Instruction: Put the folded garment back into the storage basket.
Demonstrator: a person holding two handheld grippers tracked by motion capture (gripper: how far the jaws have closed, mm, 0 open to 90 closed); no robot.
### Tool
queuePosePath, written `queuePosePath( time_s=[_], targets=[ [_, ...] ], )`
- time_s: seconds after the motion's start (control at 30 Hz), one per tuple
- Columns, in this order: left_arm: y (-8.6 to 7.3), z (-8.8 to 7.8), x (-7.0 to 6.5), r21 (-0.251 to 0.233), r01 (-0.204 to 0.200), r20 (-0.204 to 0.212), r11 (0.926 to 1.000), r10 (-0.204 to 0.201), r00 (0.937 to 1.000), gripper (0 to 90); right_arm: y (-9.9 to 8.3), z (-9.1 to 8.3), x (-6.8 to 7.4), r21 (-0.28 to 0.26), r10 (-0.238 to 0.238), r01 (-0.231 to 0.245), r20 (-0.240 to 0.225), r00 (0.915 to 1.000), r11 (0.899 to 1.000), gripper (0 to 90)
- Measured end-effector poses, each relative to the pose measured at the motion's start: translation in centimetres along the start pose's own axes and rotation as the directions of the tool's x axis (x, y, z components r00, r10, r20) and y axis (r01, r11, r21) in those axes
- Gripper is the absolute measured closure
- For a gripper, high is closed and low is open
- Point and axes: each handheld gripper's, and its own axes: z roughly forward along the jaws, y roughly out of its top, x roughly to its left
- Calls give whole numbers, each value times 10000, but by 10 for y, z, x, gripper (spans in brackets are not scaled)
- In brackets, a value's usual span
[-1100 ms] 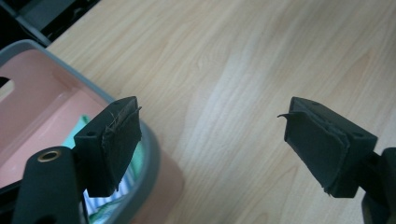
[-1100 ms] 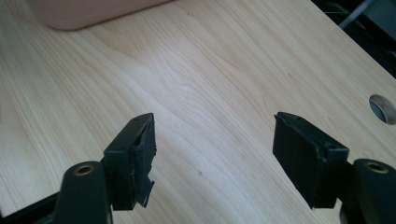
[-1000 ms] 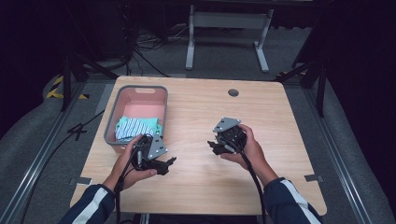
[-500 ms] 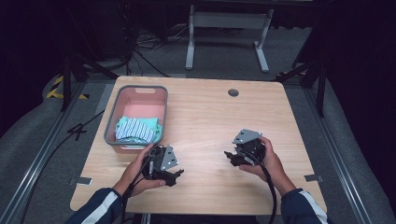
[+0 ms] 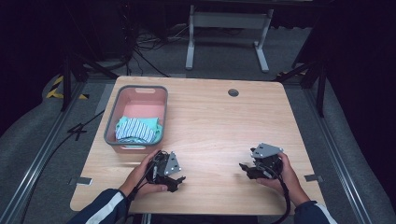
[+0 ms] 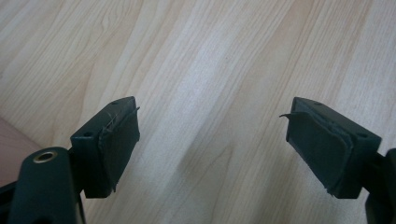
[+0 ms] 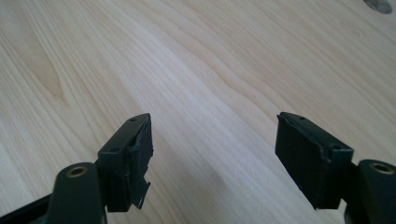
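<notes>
Both empty, jaws wide apart: left gripper (image 5: pixel 173 176) and right gripper (image 5: pixel 248 168), low over the pale wooden table (image 5: pixel 210 126). Folded teal-and-white striped cloth (image 5: pixel 137 129) inside the grey-rimmed pink plastic basin (image 5: pixel 140 90). Best set down gently, well apart, away from the basin.

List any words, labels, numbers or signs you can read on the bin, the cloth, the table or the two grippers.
None can be read.
Pink bin: no label or print shows.
Striped cloth: a stripe pattern, no text.
Table: bare wood grain.
Left gripper and right gripper: plain black jaws, no markings.
</notes>
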Motion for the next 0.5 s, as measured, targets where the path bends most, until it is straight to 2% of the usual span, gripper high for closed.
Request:
queuePosePath(
  time_s=[0.03, 0.13, 0.17, 0.23, 0.27, 0.33, 0.37, 0.4, 0.43, 0.5],
  targets=[
    [-2, 2, -1, -98, 141, -3, 9999, -141, 9999, 166, -5, -1, 0, 20, 141, -141, 2, 9999, 9999, 285],
    [-4, 3, -2, -98, 172, 127, 9998, -171, 9998, 165, -20, -4, 0, 47, 284, -284, 8, 9996, 9996, 275],
    [-5, 5, -3, -165, 192, 284, 9997, -187, 9994, 166, -25, -5, 0, 40, 354, -354, 99, 9993, 9994, 266],
    [-6, 6, -4, -100, 165, 350, 9998, -161, 9993, 166, -30, -6, -1, 5, 524, -524, 133, 9985, 9986, 253],
    [-7, 8, -5, -115, 115, 477, 9999, -110, 9988, 166, -41, -8, -2, -75, 880, -878, 199, 9959, 9961, 243],
    [-7, 8, -5, -113, 81, 524, 9999, -75, 9986, 166, -45, -9, -2, -147, 993, -989, 275, 9947, 9950, 240],
    [-9, 10, -5, -295, 379, 866, 9988, -353, 9956, 169, -52, -11, -4, -216, 1337, -1332, 220, 9908, 9909, 235],
    [-9, 10, -5, -295, 379, 866, 9988, -353, 9956, 169, -55, -12, -5, -196, 1469, -1466, 136, 9891, 9890, 234],
    [-11, 13, -4, -402, 690, 1075, 9968, -644, 9921, 169, -59, -12, -5, -222, 1573, -1571, 102, 9875, 9873, 227],
    [-12, 13, -2, -428, 688, 1191, 9967, -633, 9909, 168, -62, -13, -7, -300, 1750, -1748, 58, 9845, 9842, 224]
  ],
)
